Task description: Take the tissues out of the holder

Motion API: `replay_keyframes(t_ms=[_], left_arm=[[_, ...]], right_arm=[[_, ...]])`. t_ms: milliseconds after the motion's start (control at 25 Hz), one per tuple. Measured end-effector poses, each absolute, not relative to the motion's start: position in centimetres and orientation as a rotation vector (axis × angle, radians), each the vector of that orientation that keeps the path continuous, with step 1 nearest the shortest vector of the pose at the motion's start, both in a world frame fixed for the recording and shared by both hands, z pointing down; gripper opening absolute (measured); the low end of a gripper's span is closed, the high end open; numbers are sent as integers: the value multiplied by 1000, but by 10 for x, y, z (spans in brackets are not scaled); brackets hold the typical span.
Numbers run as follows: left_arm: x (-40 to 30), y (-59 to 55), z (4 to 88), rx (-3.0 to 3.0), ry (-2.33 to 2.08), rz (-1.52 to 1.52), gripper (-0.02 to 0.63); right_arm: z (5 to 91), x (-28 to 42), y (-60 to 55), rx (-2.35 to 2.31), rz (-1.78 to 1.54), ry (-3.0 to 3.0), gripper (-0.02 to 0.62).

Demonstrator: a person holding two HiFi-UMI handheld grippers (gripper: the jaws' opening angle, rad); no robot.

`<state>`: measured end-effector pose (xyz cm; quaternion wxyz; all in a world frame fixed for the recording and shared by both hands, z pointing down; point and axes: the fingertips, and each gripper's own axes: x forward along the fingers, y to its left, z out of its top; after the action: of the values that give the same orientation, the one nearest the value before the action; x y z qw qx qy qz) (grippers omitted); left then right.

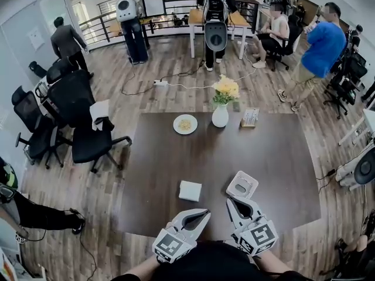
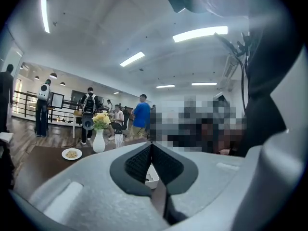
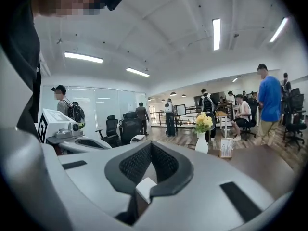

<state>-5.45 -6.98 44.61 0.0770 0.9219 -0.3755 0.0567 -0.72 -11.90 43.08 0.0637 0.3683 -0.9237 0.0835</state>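
The white tissue holder (image 1: 242, 185) lies on the dark brown table (image 1: 269, 174), near its front edge and right of centre. A folded white stack of tissues (image 1: 190, 190) rests flat on the table to the holder's left, apart from it. My left gripper (image 1: 205, 212) hovers just in front of the tissues, pointing right, with its jaws shut and empty. My right gripper (image 1: 230, 199) sits at the holder's near edge, also shut on nothing. In the left gripper view the holder (image 2: 151, 175) shows below the closed left gripper (image 2: 152, 146). In the right gripper view the tissues (image 3: 144, 186) show below the closed right gripper (image 3: 151, 146).
At the table's far side stand a small plate of food (image 1: 185, 124), a white vase of yellow flowers (image 1: 220, 115) and a card stand (image 1: 250, 117). Black office chairs (image 1: 88, 133) crowd the left side. Several people stand or sit further back.
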Motion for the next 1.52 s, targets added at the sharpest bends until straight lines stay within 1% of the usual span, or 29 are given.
replay_keyframes(t_ms=[200, 560, 1080, 1520], left_arm=[[-35, -65, 442, 2778, -1137, 167, 5], [-15, -60, 453, 2754, -1087, 185, 6], [-16, -64, 465, 2705, -1081, 182, 5], [-22, -72, 466, 2697, -1077, 186, 5]], right_arm=[[414, 6, -107, 1176, 195, -2857, 8], [421, 18, -89, 1205, 177, -2844, 8], [421, 27, -94, 1252, 167, -2841, 9], [422, 21, -101, 1250, 174, -2840, 9]])
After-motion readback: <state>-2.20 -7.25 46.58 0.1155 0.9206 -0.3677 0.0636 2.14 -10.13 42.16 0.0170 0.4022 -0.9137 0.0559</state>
